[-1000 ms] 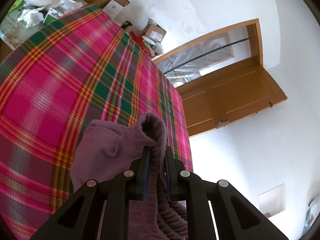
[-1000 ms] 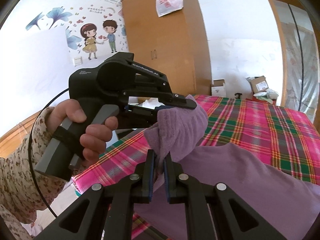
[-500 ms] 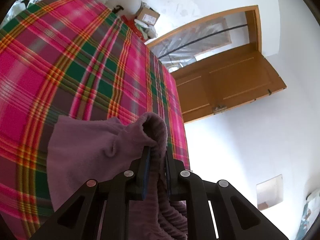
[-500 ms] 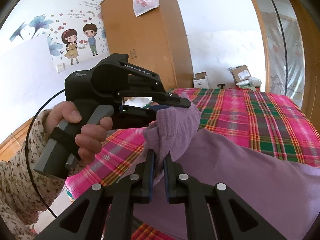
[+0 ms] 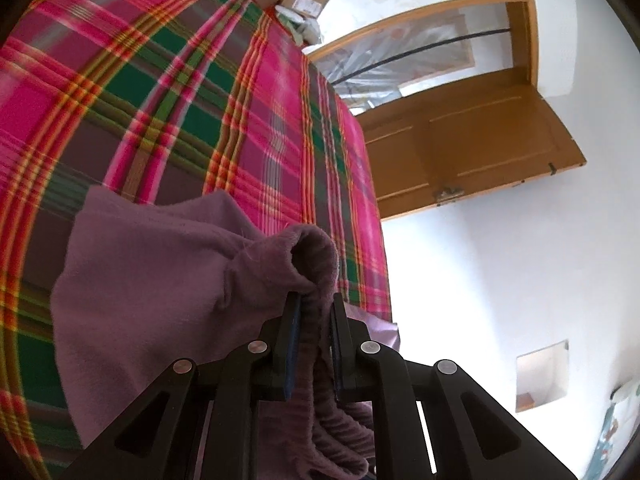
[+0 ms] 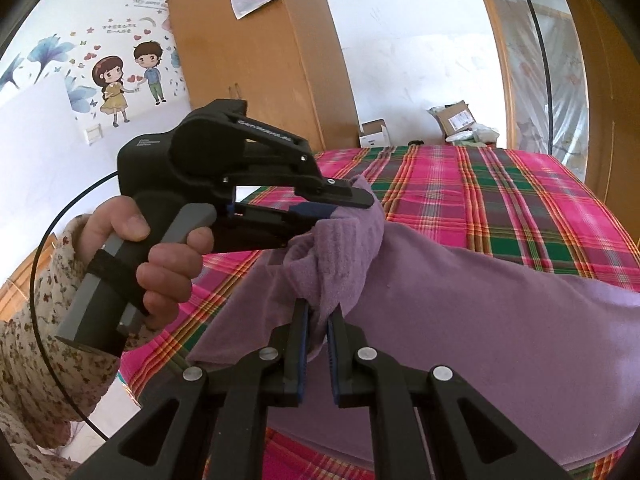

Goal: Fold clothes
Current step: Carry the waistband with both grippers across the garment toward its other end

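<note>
Both claws carry one edge of a purple garment over the bed.

The left claw (image 5: 314, 308) is clamped on a ribbed, bunched corner of the purple garment (image 5: 152, 280); the right claw (image 6: 318, 316) pinches the same bunch just beside it, so the two grips nearly touch. From the claws the cloth drapes down onto the plaid bedspread (image 5: 168, 92), most of it lying flat there. The step in hand looks like carrying a gathered edge across for a fold. Next, the edge probably needs laying down squarely on the cloth below, then smoothing before either claw lets go.
</note>
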Available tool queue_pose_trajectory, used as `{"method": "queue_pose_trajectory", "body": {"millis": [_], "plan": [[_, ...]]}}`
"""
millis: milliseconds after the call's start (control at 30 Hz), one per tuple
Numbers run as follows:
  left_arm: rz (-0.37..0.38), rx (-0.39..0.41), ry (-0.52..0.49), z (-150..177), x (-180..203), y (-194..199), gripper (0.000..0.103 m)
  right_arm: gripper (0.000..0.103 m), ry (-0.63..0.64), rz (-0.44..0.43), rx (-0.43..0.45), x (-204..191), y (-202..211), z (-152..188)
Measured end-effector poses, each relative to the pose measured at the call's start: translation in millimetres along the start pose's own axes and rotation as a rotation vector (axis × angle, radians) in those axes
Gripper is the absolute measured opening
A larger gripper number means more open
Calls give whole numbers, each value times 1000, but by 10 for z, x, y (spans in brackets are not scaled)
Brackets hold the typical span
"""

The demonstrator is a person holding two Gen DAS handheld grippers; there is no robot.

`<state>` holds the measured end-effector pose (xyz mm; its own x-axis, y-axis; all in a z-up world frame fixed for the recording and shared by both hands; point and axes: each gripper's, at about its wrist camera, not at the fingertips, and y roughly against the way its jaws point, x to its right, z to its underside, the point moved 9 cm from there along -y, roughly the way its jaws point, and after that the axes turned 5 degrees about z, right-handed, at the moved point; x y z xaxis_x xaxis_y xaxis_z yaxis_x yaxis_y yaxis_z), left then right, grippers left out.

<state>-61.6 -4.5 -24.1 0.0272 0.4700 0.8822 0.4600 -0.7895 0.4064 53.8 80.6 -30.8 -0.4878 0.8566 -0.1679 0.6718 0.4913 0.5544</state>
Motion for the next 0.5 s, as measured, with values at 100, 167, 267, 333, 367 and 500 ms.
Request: {"method": "queue_pose_trajectory", "body": {"millis": [100, 167, 267, 333, 367, 500], "plan": [[-4, -11, -6, 44, 19, -59, 13, 9, -12, 0, -12, 32, -19, 35], [-17, -13, -14, 50, 22, -91, 13, 9, -30, 1, -28, 82, -46, 76], [-32, -21, -14, 78, -2, -129, 15, 10, -52, 1, -55, 152, -79, 131], [-23, -24, -23, 77, 16, -121, 19, 10, -72, 5, -69, 216, -93, 168], [-26, -21, -34, 79, 30, -107, 21, 11, -86, 3, -80, 245, -102, 191], [-29, 26, -84, 69, 90, 61, 25, 11, -119, 5, -118, 327, -132, 287]]}}
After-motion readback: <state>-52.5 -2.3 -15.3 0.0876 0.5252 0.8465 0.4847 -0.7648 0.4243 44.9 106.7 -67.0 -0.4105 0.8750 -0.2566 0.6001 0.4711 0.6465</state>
